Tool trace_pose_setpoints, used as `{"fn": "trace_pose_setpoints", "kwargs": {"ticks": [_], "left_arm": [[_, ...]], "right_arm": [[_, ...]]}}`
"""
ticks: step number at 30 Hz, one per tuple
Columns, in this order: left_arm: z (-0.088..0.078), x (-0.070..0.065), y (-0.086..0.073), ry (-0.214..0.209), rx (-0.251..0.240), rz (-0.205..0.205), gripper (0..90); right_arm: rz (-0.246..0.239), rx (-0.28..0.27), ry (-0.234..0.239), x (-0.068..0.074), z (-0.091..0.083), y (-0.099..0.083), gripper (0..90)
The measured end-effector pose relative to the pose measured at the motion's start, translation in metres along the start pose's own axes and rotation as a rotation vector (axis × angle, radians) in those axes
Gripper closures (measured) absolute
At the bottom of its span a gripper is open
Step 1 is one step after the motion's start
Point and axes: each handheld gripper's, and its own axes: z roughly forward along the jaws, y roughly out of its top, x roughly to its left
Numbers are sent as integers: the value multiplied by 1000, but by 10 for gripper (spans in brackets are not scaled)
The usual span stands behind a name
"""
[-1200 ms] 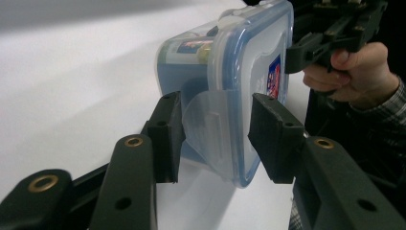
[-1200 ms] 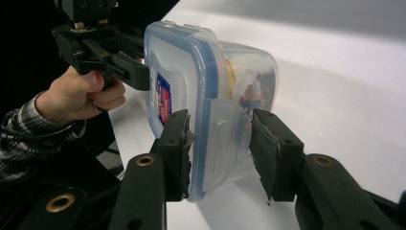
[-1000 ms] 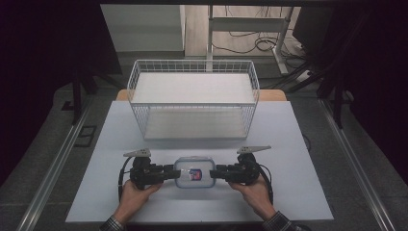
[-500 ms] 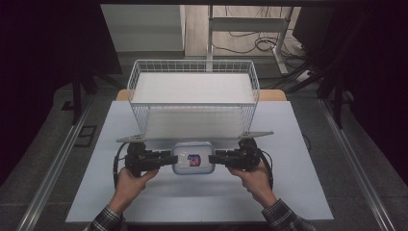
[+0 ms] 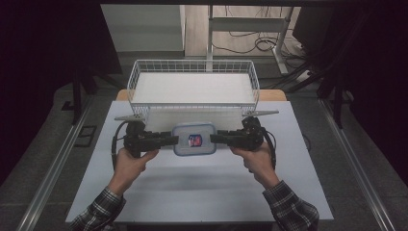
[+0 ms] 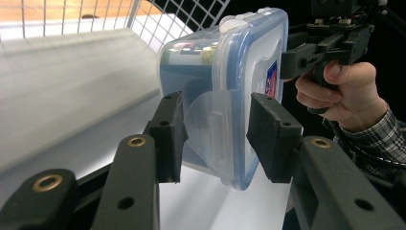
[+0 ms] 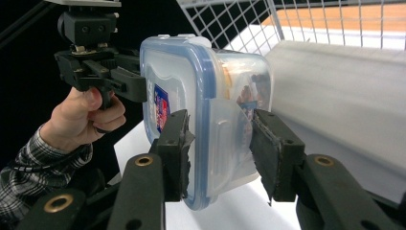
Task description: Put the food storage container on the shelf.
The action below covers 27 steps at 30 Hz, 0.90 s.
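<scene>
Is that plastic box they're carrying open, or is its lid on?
Lid on. The blue-rimmed lid sits flush on the plastic box, and the side flap lies folded down against its wall between the jaws.

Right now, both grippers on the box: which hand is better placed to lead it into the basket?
Neither, really. The left gripper and right gripper each clamp one end of the lidded container, level and about the same way short of the wire basket. I would carry it in with both together.
</scene>
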Motion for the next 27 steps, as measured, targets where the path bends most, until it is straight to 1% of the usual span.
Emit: {"fn": "trace_pose_setpoints", "kwargs": {"ticks": [1, 2, 3, 4, 5, 6, 7, 8, 9, 10, 11, 12, 13, 14, 15, 16, 18, 19, 20, 21, 22, 23, 26, 27], "left_arm": [[-1, 0, 3, 2, -1, 3, 578], [-1, 1, 6, 2, -2, 4, 578], [-2, 1, 9, 4, -6, 2, 578], [-3, 1, 13, 7, -8, 4, 578], [-4, 1, 19, 10, -11, 6, 577], [-4, 1, 19, 10, -11, 6, 576], [-6, 1, 25, 15, -14, 7, 576], [-6, 1, 25, 15, -14, 7, 575], [-8, 1, 33, 20, -15, 10, 575], [-8, 1, 33, 20, -15, 10, 575], [-10, 0, 41, 25, -18, 9, 575], [-10, 0, 41, 25, -18, 9, 574], [-12, 0, 49, 30, -23, 17, 574], [-12, 0, 49, 30, -23, 17, 574], [-13, 0, 53, 34, -24, 20, 574], [-14, 0, 57, 33, -26, 19, 573], [-16, 0, 65, 37, -29, 23, 573], [-17, 1, 69, 37, -31, 23, 572], [-19, 3, 78, 38, -36, 24, 572], [-19, 3, 78, 38, -36, 24, 572], [-19, 5, 83, 37, -36, 24, 572], [-19, 6, 86, 36, -40, 21, 572], [-18, 12, 98, 34, -41, 16, 570], [-17, 17, 105, 33, -48, 5, 569]], "right_arm": [[1, -4, -2, 0, 0, 6, 584], [1, -4, -2, 0, 0, 6, 584], [1, -9, -4, 0, 0, 12, 584], [1, -9, -4, 0, 0, 12, 584], [1, -13, -3, 1, 0, 18, 583], [1, -13, -3, 1, 0, 18, 583], [2, -19, -4, 1, 0, 23, 584], [2, -19, -4, 1, 0, 23, 584], [3, -27, -3, 1, 0, 28, 583], [3, -27, -3, 1, 0, 28, 583], [2, -35, -1, 1, 0, 35, 584], [2, -35, -1, 1, 0, 35, 584], [3, -43, 0, 2, 0, 42, 584], [3, -43, 0, 2, 0, 42, 584], [1, -47, 2, 2, -1, 46, 584], [-1, -53, 1, 3, -1, 54, 583], [-4, -56, 1, 3, -1, 57, 584], [-5, -61, 0, 4, 0, 65, 583], [-4, -63, 0, 4, 0, 69, 583], [-3, -68, -2, 3, 0, 74, 583], [-3, -68, -2, 3, 0, 74, 583], [-4, -72, -5, 3, 0, 78, 583], [-1, -82, -11, 0, 1, 87, 582], [12, -90, -16, -3, 3, 94, 582]]}}
